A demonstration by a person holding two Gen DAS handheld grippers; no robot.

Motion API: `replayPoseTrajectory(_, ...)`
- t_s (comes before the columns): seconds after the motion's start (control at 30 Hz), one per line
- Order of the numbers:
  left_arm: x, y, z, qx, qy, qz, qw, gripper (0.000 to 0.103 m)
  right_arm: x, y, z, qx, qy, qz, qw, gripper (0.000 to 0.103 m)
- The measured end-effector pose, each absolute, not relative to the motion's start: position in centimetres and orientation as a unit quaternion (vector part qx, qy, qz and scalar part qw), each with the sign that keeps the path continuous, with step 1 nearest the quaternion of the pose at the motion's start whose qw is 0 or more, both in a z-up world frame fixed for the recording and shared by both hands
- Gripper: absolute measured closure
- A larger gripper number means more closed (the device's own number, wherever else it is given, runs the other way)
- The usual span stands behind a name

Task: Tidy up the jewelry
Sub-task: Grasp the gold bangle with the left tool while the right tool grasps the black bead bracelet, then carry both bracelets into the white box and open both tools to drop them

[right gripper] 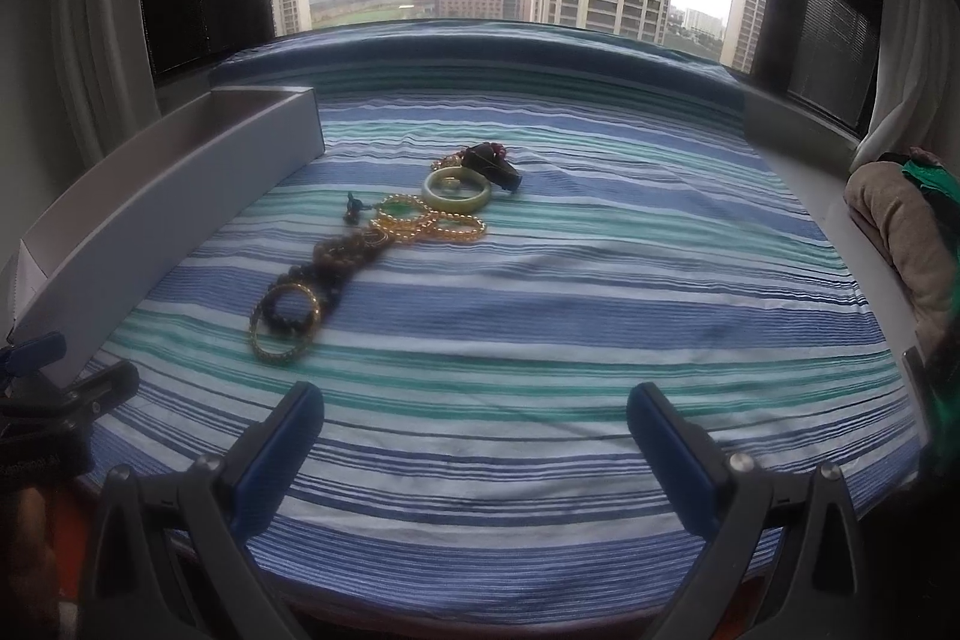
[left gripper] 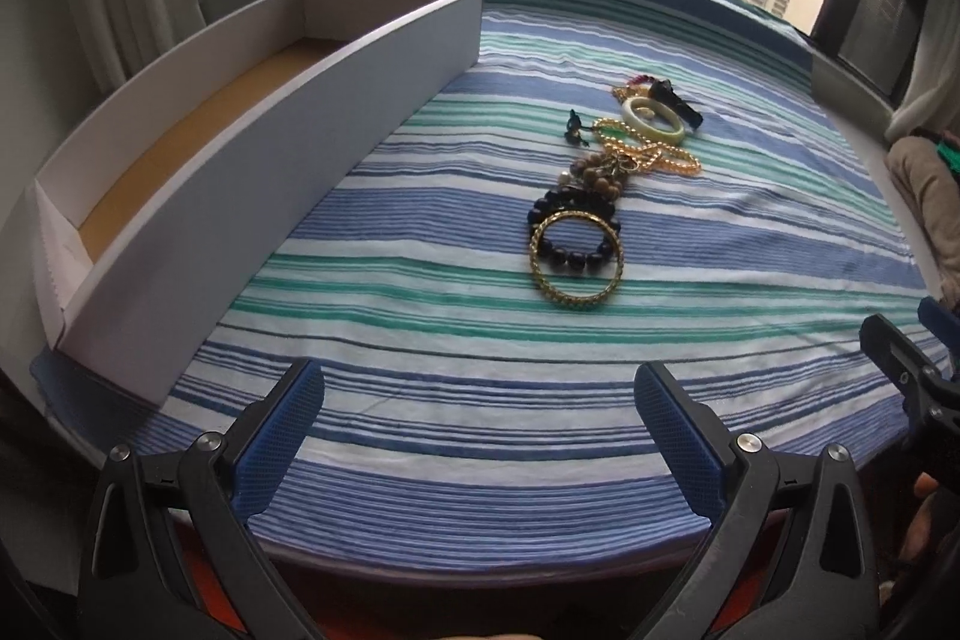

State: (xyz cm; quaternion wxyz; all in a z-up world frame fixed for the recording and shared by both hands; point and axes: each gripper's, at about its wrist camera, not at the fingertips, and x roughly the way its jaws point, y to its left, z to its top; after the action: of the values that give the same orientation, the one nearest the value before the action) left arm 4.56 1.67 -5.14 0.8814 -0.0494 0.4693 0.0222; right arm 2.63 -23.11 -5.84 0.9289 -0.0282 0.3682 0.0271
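A blue, white and green striped cloth [left gripper: 480, 388] covers the worktop, which runs back to a window sill. Along its left side lies a long white cardboard box [left gripper: 252, 148], open on top with a bare brown floor, its near end close to the cloth's front-left edge. The jewelry lies in a loose line down the middle, well apart from the box: nearest, a gold bangle [left gripper: 576, 259] overlapping a dark bead bracelet [left gripper: 573, 208]; behind them brown wooden beads [left gripper: 600, 175], gold bead bracelets [left gripper: 654, 154], a pale green jade bangle [left gripper: 654, 119] and a black piece [left gripper: 678, 97] at the far end. Wide bare cloth lies to the right of the line and in front of it. The left tongs [left gripper: 480, 388] hover low over the front edge, spread wide and holding nothing. The right tongs [right gripper: 474, 406] sit level beside them, likewise released and empty, pointing at open cloth right of the jewelry. A folded beige fabric [right gripper: 900, 226] rests on the right ledge.
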Motion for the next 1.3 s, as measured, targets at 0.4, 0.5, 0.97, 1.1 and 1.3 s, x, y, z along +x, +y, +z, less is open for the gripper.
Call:
replayPoseTrajectory(0.4,14.7,-4.2,-10.9,-0.039,0.526,-0.091,0.845,0.001,2.1,-23.6,-6.8,-0.024,0.372,0.029,0.927,0.0)
replayPoseTrajectory(0.5,16.6,-4.6,-12.7,-0.044,0.537,-0.087,0.838,0.001,1.9,-24.0,-7.3,-0.021,0.377,0.03,0.926,0.0)
replayPoseTrajectory(0.97,12.6,-0.3,-11.8,-0.066,0.526,-0.076,0.844,0.035,1.6,-23.7,-8.0,-0.022,0.385,0.038,0.922,0.0)
replayPoseTrajectory(1.1,10.5,1.3,-10.9,-0.059,0.521,-0.053,0.85,0.035,1.8,-23.0,-7.9,-0.017,0.381,0.069,0.922,0.0)
replayPoseTrajectory(1.3,7.8,4.2,-9.4,-0.049,0.505,-0.002,0.862,0.035,6.9,-19.2,-9.1,-0.04,0.416,0.227,0.88,0.0)
